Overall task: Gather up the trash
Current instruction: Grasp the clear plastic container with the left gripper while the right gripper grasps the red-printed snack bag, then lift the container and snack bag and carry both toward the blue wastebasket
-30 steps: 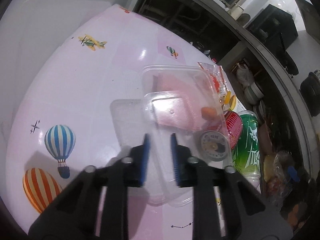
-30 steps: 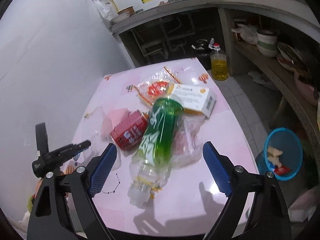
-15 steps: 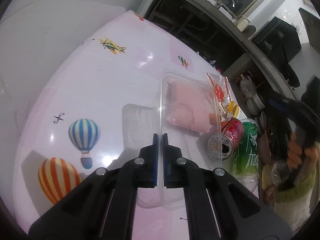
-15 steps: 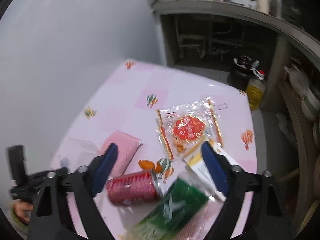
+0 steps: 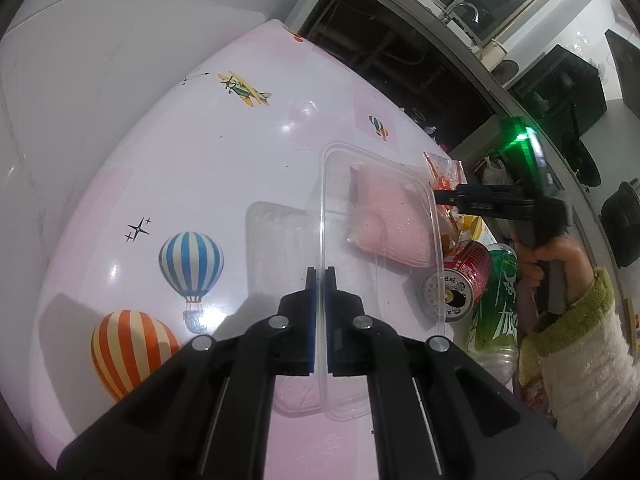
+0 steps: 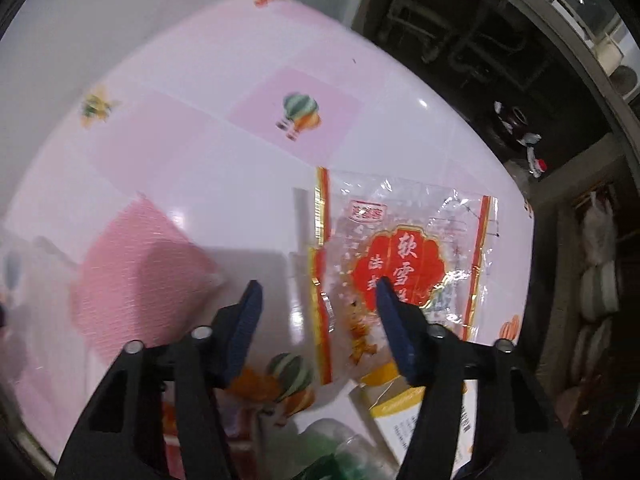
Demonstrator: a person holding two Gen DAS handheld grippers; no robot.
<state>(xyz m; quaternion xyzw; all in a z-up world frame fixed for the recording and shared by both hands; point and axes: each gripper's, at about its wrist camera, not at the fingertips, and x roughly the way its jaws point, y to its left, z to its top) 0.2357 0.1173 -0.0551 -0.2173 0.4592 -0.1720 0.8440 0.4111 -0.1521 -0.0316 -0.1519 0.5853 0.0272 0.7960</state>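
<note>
My left gripper (image 5: 320, 276) is shut on the near edge of a clear plastic container lid (image 5: 376, 240), held tilted over the pink table (image 5: 200, 140). Through it I see a pink cloth (image 5: 392, 216). Right of it lie a red can (image 5: 460, 280) and a green bottle (image 5: 500, 300). My right gripper (image 6: 318, 288) is open, low over the edge of a clear snack wrapper with a red label (image 6: 400, 256). The pink cloth (image 6: 136, 264) lies to its left. A white-and-yellow box (image 6: 404, 412) and the green bottle (image 6: 336, 452) lie near its base.
The table carries balloon and airplane prints. A white wall (image 5: 100, 40) stands on the left. Dark shelves and a counter with a sink (image 5: 460, 12) lie behind. The right gripper and the hand in a green cuff (image 5: 560, 264) show in the left wrist view.
My left gripper closed on the clear lid and lifted it upright. My right gripper swung away from the bottle and moved forward and down over the snack wrapper.
</note>
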